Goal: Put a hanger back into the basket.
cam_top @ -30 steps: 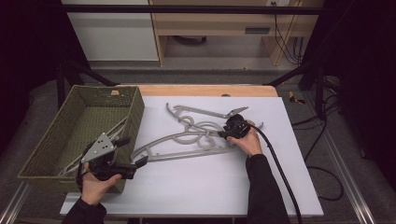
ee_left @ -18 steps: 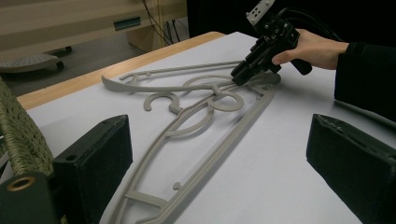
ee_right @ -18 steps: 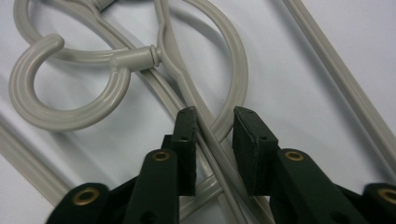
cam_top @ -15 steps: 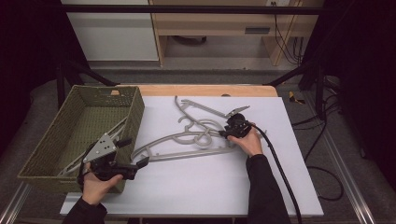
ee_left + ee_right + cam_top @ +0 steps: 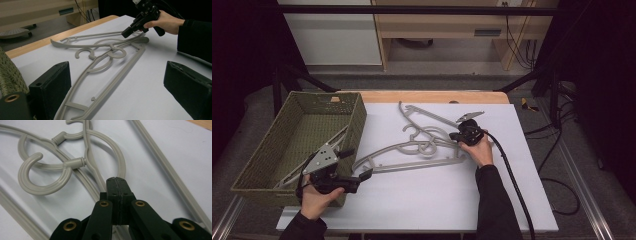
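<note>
Both tongs sit low over a white board (image 5: pixel 422 200). Right tongs (image 5: pixel 460 136) have just been closing and their jaws now stand pressed together; a grey hanger bar runs under their tip, but whether it is pinched between the pads I cannot tell. Left tongs (image 5: pixel 364 175) stand wide apart, one black jaw on each side of the left gripper view, with the near end of a hanger (image 5: pixel 105 72) lying between them untouched by either pad. Two grey plastic hangers lie tangled across the middle of the board, hooks interlocked; the far hanger (image 5: pixel 424 116) angles toward the board's back edge, the near one stretches from the right tongs toward the left tongs. A green woven basket (image 5: pixel 257 160) stands at the board's left edge, touching it, with a further grey hanger (image 5: pixel 302 165) leaning inside on its near wall. Each person's hand grips a tool, dark sleeves coming from the bottom; a black cable (image 5: pixel 512 185) trails from the right tool along the board. Under the board shows a strip of wooden tabletop (image 5: pixel 437 96). Beyond it stand a white cabinet (image 5: pixel 332 35) and a pale wooden bench (image 5: pixel 447 25) on grey floor, with loose cables (image 5: pixel 557 150) at the right and dark surroundings.
</note>
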The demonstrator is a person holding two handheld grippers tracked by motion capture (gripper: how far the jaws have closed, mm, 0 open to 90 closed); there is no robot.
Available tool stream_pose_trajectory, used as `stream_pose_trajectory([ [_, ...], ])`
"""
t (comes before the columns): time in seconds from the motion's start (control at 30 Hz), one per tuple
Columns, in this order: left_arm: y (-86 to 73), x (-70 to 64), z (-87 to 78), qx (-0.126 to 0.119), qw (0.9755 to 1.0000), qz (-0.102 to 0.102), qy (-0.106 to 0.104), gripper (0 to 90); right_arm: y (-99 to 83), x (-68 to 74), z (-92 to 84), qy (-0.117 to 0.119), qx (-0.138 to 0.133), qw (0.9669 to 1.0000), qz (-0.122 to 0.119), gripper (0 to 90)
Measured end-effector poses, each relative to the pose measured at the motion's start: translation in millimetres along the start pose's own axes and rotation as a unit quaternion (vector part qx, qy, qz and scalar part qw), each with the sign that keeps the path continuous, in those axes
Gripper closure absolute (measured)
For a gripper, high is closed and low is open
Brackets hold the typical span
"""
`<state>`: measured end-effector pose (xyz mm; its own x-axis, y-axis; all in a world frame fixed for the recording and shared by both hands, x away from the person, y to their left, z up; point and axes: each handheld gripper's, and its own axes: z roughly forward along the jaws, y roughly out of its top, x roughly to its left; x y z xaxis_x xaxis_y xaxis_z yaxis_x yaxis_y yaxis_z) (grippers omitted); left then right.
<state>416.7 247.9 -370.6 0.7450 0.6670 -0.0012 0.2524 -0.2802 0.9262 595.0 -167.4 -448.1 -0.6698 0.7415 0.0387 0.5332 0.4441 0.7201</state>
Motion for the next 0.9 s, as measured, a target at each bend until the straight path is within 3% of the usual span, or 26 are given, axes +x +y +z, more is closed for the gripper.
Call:
stream_pose_trajectory([
  [0.07, -0.1, -0.1, 0.2, 0.001, 1.0000, 0.001, 0.001, 7.2, -0.5, 2.4, 1.9, -0.002, -0.003, 1.0000, 0.003, 84.7],
  [0.27, 0.0, -0.2, 0.0, 0.000, 1.0000, 0.001, 0.000, 7.2, 2.0, 15.6, 13.8, 0.013, -0.021, 0.9995, -0.018, 72.3],
  [0.57, -0.7, 0.4, 0.7, 0.001, 1.0000, 0.001, -0.002, 7.5, 10.3, 22.0, 31.6, 0.004, 0.023, 0.9994, -0.027, 66.1],
  [0.7, -0.7, 0.5, 0.6, 0.001, 1.0000, 0.001, -0.004, 7.6, 14.5, 21.9, 35.3, 0.019, 0.035, 0.9992, -0.008, 67.3],
  [0.9, -1.0, 0.8, 0.9, -0.001, 1.0000, 0.000, -0.004, 7.7, 16.8, 15.5, 31.0, 0.043, 0.020, 0.9985, 0.026, 79.3],
])
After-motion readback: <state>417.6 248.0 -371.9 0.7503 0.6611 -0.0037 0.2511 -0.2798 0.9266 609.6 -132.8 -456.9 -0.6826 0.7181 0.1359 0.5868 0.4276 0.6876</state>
